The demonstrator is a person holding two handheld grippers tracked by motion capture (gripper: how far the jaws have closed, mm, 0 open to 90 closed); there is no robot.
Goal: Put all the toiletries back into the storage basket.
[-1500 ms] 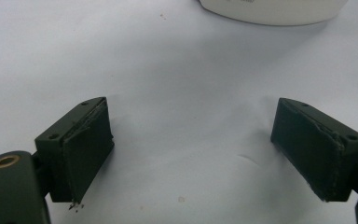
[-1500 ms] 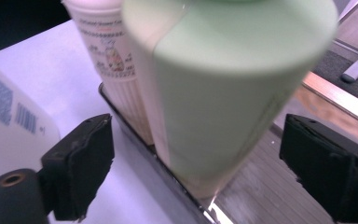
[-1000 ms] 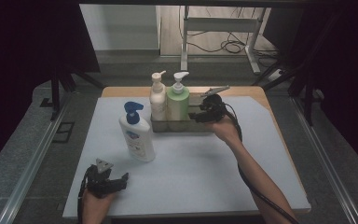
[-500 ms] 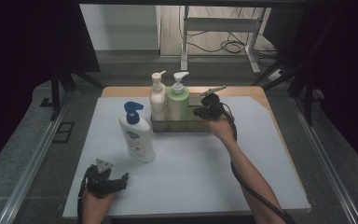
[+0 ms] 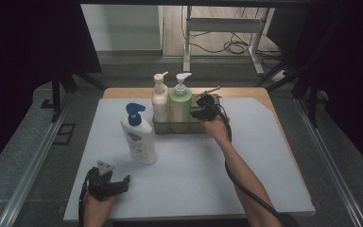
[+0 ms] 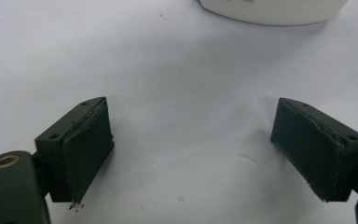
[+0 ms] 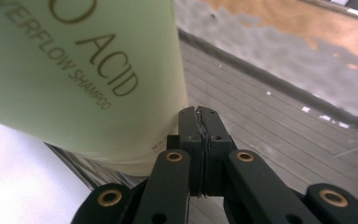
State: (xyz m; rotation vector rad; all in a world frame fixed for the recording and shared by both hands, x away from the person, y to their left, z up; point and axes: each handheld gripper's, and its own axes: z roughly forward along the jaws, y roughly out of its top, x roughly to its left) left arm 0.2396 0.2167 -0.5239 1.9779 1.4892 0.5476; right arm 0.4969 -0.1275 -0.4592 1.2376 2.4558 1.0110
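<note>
A pale green shampoo bottle (image 5: 180, 106) and a cream pump bottle (image 5: 159, 101) stand side by side in a grey metal tray (image 5: 179, 127) at the back of the table. My right gripper (image 5: 200, 113) is at the tray's right part, just beside the green bottle (image 7: 74, 70). Its jaws are pressed together with nothing between them (image 7: 200, 114), above the tray's slatted floor (image 7: 270, 140). A white bottle with a blue pump (image 5: 139, 137) stands on the white mat. My left gripper (image 5: 115, 183) rests near the front left edge, open and empty (image 6: 191, 140), facing that bottle's base (image 6: 270, 9).
The white mat (image 5: 246, 156) covers most of the wooden tabletop (image 5: 250, 92). A cable trails from the right gripper along the forearm (image 5: 246, 184). Dark curtains and a metal frame stand beyond the table.
The right gripper has drifted slightly left and nearer, closer to the green bottle. The left gripper has stayed put.
</note>
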